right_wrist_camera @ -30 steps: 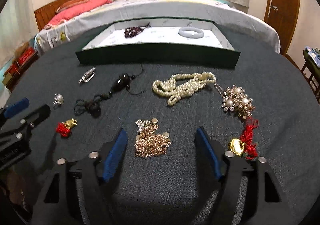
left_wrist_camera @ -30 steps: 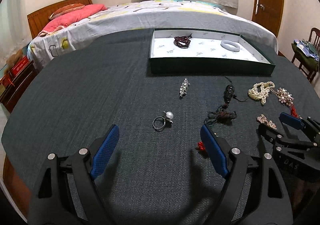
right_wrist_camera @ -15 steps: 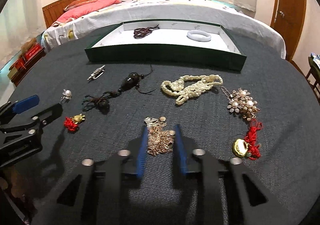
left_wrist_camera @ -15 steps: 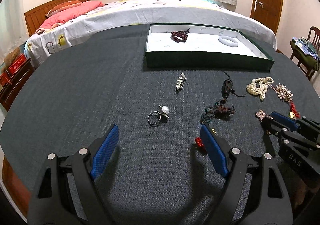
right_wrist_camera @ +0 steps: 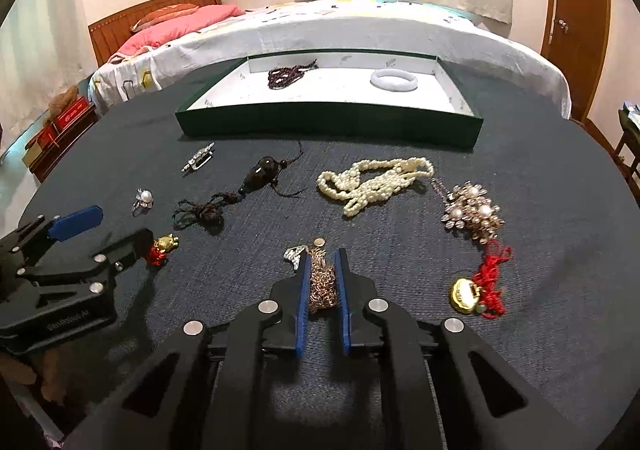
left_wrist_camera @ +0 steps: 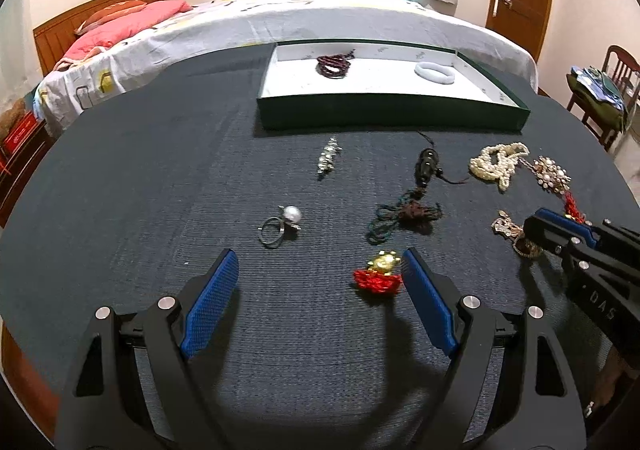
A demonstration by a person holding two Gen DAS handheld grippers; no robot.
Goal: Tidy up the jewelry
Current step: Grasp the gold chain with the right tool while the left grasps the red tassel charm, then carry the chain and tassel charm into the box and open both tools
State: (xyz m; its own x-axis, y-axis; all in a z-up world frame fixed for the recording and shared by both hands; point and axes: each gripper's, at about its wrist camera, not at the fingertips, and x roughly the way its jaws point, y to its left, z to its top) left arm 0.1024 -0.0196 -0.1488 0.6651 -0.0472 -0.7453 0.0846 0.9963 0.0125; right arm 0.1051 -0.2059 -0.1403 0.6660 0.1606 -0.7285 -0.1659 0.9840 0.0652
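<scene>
My right gripper (right_wrist_camera: 321,256) is shut on a gold chain (right_wrist_camera: 322,282) that lies on the dark table; it also shows in the left wrist view (left_wrist_camera: 560,226). My left gripper (left_wrist_camera: 320,278) is open and empty, low over the table, with a red-and-gold charm (left_wrist_camera: 379,274) just inside its right finger. A pearl ring (left_wrist_camera: 280,224) lies ahead of it. The green tray (right_wrist_camera: 328,121) at the back holds a dark bead bracelet (right_wrist_camera: 288,73) and a white bangle (right_wrist_camera: 394,80).
On the table lie a silver clip (right_wrist_camera: 198,158), a dark pendant on a cord (right_wrist_camera: 256,178), a pearl necklace (right_wrist_camera: 372,182), a pearl brooch (right_wrist_camera: 472,212) and a gold charm with red tassel (right_wrist_camera: 476,288). A bed stands behind the table, a chair (left_wrist_camera: 616,66) at right.
My right gripper has closed from wide open onto the gold chain. My left gripper has drawn back and shifted, so the red-and-gold charm now shows beside its right finger.
</scene>
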